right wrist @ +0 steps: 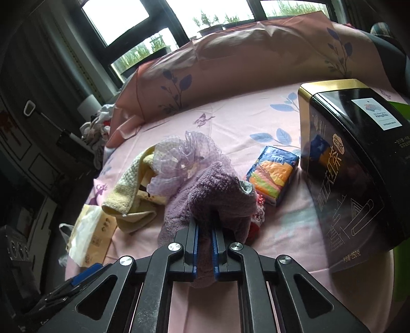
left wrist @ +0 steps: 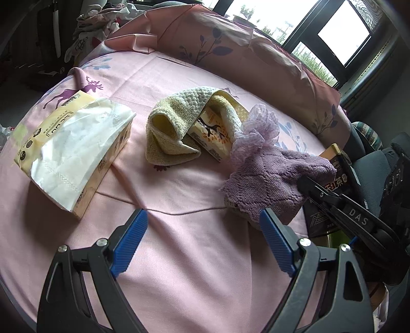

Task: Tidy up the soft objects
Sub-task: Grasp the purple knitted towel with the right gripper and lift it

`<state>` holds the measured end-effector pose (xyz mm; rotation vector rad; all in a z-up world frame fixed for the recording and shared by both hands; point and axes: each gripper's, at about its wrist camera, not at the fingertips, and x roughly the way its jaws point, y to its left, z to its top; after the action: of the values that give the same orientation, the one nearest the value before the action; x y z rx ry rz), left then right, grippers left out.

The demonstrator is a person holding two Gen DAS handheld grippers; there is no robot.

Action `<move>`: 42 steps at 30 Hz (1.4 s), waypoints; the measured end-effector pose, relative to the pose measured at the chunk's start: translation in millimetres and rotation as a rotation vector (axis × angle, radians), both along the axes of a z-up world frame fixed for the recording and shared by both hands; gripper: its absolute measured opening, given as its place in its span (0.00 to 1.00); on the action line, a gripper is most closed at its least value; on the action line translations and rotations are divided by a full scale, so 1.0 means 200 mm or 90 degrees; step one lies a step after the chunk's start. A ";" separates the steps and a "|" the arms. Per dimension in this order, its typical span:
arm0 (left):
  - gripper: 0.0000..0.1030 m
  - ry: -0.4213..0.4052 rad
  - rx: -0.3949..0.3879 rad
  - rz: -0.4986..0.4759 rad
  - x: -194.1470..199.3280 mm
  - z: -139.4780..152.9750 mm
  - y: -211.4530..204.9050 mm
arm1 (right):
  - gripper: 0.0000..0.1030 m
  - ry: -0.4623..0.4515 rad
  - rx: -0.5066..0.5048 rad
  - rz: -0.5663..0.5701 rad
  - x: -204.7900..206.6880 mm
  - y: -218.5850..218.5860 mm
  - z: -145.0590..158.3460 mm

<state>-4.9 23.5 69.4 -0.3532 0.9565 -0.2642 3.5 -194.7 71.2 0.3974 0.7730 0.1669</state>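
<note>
A purple knitted cloth [left wrist: 274,176] with a lilac mesh frill [left wrist: 258,125] lies on the pink bed sheet [left wrist: 194,256]. My right gripper [right wrist: 205,228] is shut on this cloth [right wrist: 210,194] at its near edge; it also shows in the left wrist view [left wrist: 307,184]. A yellow towel [left wrist: 179,123] is draped over a small printed box [left wrist: 210,138]; the towel shows in the right wrist view [right wrist: 130,194]. My left gripper [left wrist: 205,225] is open and empty above the sheet, in front of the cloth.
A tissue pack [left wrist: 71,148] lies on the left. A black tea tin [right wrist: 356,169] stands on the right, with a small colourful tissue packet [right wrist: 274,174] beside it. A pink pillow [left wrist: 230,46] lines the far side. Clothes are piled at the back left [left wrist: 97,23].
</note>
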 end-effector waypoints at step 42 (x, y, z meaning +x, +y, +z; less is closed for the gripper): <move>0.82 0.097 -0.070 -0.052 -0.06 -0.15 0.00 | 0.62 0.156 0.060 0.133 -0.05 0.05 -0.10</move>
<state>-17.2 22.7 39.9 -0.4402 1.1097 -0.3692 -6.9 -184.4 51.7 0.4307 1.0510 0.3568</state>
